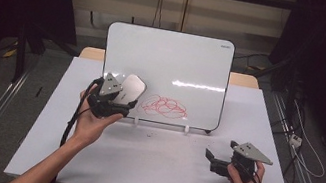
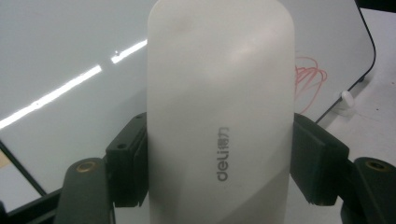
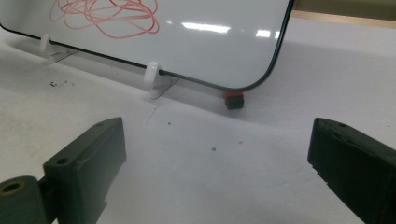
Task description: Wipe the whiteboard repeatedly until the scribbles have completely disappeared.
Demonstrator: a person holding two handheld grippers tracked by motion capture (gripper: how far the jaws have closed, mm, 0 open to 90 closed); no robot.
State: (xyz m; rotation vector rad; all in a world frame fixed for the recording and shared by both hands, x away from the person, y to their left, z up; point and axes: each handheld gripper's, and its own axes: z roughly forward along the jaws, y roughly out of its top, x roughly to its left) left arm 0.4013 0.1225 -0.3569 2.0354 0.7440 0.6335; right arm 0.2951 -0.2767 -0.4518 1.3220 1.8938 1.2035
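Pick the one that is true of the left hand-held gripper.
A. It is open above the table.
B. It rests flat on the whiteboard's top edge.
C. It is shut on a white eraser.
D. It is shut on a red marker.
C: the left hand-held gripper has its jaws pressed against both sides of the white eraser, in front of the whiteboard.

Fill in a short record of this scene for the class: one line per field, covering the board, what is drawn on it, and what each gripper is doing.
board: whiteboard propped upright on white table
drawing: red scribble low on the board
left gripper: shut on white eraser, held near the board, left of the scribble
right gripper: open, holding nothing, low over the table
small item: red-and-black block under the board's corner
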